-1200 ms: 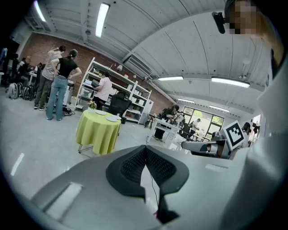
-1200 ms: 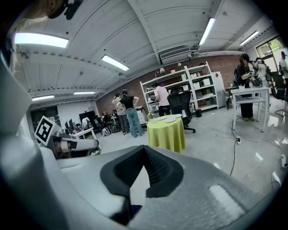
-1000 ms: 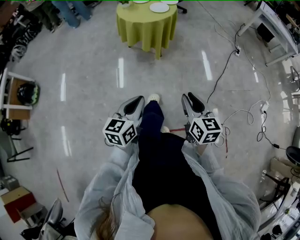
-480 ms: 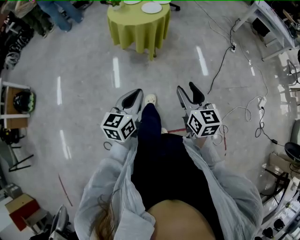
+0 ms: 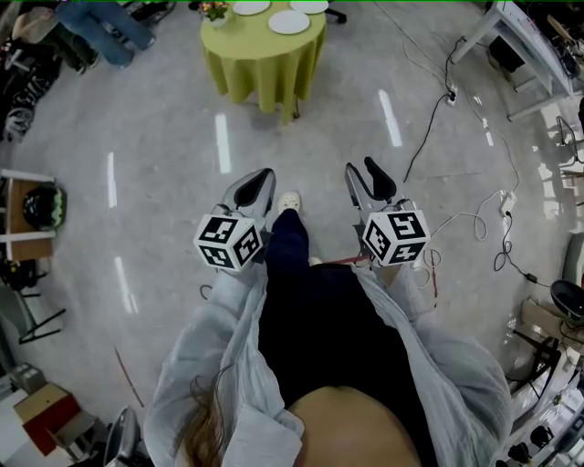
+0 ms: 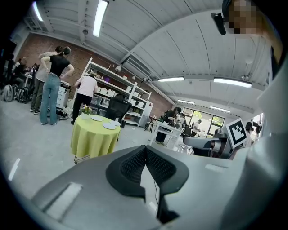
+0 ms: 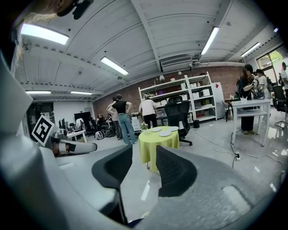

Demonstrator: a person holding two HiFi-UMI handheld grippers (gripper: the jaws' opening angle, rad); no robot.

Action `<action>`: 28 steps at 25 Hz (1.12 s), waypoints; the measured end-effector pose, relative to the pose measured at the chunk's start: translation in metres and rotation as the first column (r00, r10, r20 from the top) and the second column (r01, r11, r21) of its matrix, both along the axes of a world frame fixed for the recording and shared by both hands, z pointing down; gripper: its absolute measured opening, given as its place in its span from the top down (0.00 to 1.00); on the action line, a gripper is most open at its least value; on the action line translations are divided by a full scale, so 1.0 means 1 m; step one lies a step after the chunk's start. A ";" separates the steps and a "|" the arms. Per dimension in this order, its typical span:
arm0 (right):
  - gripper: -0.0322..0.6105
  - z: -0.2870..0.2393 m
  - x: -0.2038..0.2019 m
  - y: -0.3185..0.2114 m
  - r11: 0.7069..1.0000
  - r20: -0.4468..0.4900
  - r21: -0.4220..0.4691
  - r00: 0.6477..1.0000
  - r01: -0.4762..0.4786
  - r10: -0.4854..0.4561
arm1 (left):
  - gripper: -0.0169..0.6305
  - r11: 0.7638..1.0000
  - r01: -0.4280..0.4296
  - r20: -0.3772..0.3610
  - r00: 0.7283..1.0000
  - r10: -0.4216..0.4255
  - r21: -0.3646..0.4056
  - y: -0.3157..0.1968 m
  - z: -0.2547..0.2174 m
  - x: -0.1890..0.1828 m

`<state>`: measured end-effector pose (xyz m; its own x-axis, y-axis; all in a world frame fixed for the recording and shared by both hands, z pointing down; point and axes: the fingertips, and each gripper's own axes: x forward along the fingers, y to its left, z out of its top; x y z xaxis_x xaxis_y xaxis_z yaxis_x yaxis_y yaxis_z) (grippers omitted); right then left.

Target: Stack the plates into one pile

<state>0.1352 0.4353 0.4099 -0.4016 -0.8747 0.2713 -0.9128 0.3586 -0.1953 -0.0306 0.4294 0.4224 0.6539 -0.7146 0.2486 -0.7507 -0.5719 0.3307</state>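
Left gripper (image 6: 145,149), ribbed black pads (image 6: 130,166) together.

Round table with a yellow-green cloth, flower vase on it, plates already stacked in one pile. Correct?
Not quite. The plates are not in one pile. The right gripper view shows them lying apart, side by side, on the cloth. The rest holds: a round table with a yellow-green cloth and a flower vase on it.

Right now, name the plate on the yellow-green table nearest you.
The middle plate, closest to the front edge of the table; the other two plates lie farther back.
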 end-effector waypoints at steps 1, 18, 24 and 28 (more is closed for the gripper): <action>0.69 0.000 0.001 -0.004 1.000 0.000 -0.003 1.000 0.001 -0.001 | 0.95 1.000 0.000 0.002 1.000 0.000 -0.005 -0.005 0.000 0.000; 0.69 -0.012 -0.011 -0.147 0.998 -0.003 0.000 0.998 -0.060 0.060 | 0.95 0.999 -0.047 0.013 0.999 0.047 0.023 -0.153 -0.018 -0.019; 0.69 -0.016 -0.026 -0.198 0.996 0.021 0.011 0.996 -0.086 0.086 | 0.95 0.997 -0.055 0.026 0.998 0.054 0.047 -0.204 -0.025 -0.040; 0.69 -0.007 -0.038 -0.206 0.997 0.019 -0.018 0.997 -0.071 0.072 | 0.95 0.999 -0.026 0.001 1.000 0.026 0.026 -0.214 -0.020 -0.055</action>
